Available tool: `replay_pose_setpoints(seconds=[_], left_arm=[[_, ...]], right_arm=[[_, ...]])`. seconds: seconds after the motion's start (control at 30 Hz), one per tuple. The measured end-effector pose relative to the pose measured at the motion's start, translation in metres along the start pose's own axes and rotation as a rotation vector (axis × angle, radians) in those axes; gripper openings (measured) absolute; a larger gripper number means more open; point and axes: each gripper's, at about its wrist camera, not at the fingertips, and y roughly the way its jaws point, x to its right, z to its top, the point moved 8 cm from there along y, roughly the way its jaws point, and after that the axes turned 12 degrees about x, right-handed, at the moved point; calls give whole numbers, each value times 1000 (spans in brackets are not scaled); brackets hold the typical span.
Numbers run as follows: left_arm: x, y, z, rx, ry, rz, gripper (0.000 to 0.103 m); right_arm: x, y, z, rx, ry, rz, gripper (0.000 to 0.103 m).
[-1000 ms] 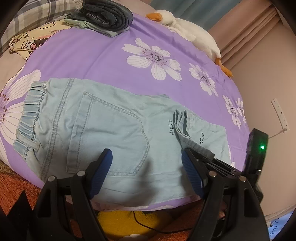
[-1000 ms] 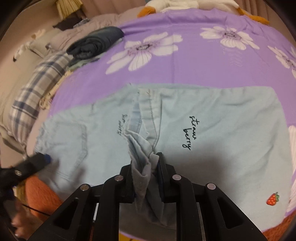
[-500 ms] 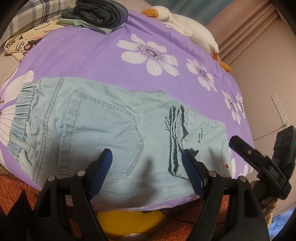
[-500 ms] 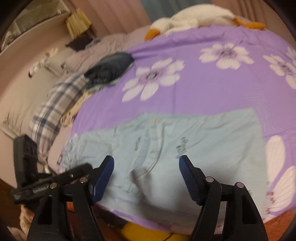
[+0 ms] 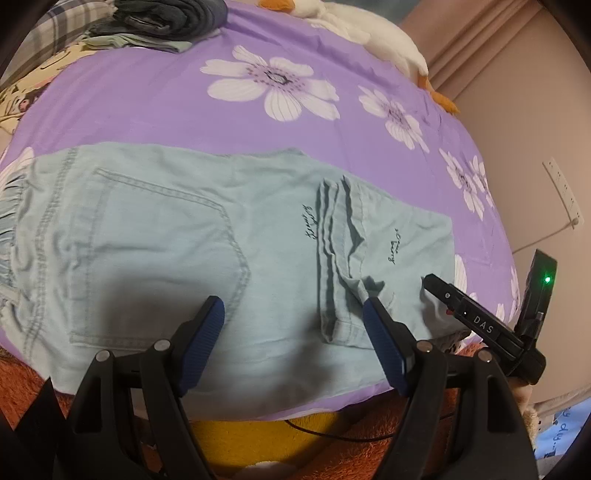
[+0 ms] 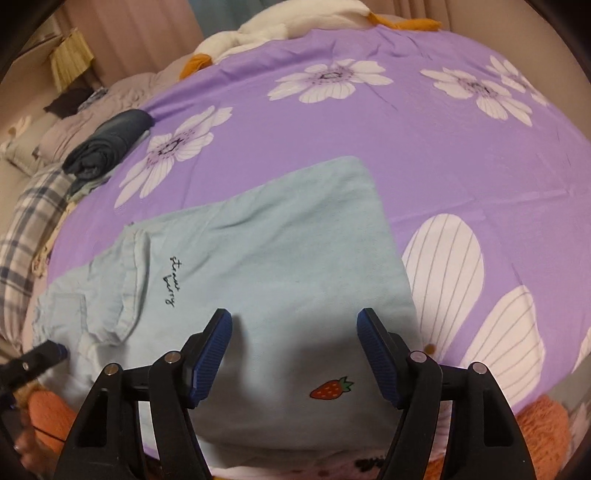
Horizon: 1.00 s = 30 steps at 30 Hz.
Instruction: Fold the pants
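Note:
Light blue denim pants lie flat on the purple flowered bedspread, waistband at the left, legs folded back with the hems bunched mid-way. In the right wrist view the folded leg end shows a strawberry patch. My left gripper is open and empty above the pants' near edge. My right gripper is open and empty above the folded end; it also shows in the left wrist view.
A pile of dark folded clothes and a plaid pillow lie at the far left of the bed. A white plush goose lies along the far edge. An orange and yellow blanket lies below the near bed edge.
My right gripper has let go of the bunched leg hems, opened, and moved right over the folded end. The left gripper stayed open and came slightly closer to the pants.

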Motion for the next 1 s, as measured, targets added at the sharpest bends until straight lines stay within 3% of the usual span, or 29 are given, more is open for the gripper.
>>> replay_pose_setpoints(seconds=[0.3, 0.47, 0.6, 0.7, 0.77, 0.83, 0.93, 1.0], left_arm=[[25, 26, -4, -67, 3, -104, 77], [43, 48, -2, -118, -8, -181, 76], [53, 62, 4, -125, 5, -211, 75], [55, 69, 6, -127, 23, -197, 53], [56, 69, 4, -131, 37, -195, 19], [54, 68, 0, -140, 34, -185, 15], [49, 54, 6, -69, 94, -119, 14], [47, 51, 6, -71, 105, -118, 15]], right_arm=[[12, -14, 2, 31, 76, 32, 72], [35, -33, 14, 109, 57, -99, 72], [56, -35, 11, 99, 136, -98, 72], [65, -33, 6, 87, 162, -107, 72], [63, -29, 4, 73, 182, -82, 72], [60, -26, 2, 62, 186, -75, 72], [54, -26, 3, 62, 164, -69, 72], [48, -30, 7, 80, 148, -57, 72]])
